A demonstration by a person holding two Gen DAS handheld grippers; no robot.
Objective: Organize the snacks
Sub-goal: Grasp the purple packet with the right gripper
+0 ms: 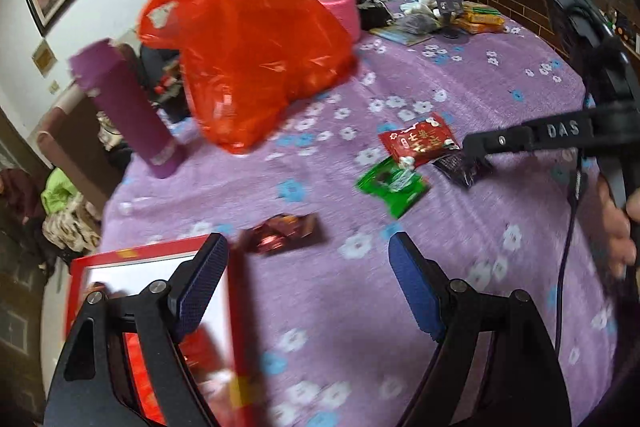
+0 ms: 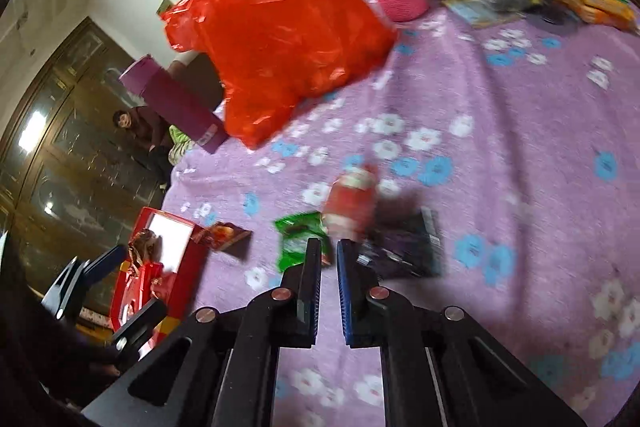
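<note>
Left wrist view alone showed the right gripper (image 1: 474, 147) side-on, tip at the dark purple packet (image 1: 460, 169), with the person's hand (image 1: 618, 227) on its handle. Right wrist view alone showed wrapped snacks inside the red box (image 2: 160, 267) and a seated person in the background. Right gripper (image 2: 329, 251) fingers were nearly together; whether they pinched anything could not be told through the blur. Left gripper (image 1: 308, 255) jaws stood wide apart, empty, over the box (image 1: 236, 307). Red packet (image 1: 418, 141), green packet (image 1: 394, 185) and brown packet (image 1: 286, 233) lay loose on the purple flowered cloth (image 1: 360, 307), near an orange bag (image 1: 248, 59).
</note>
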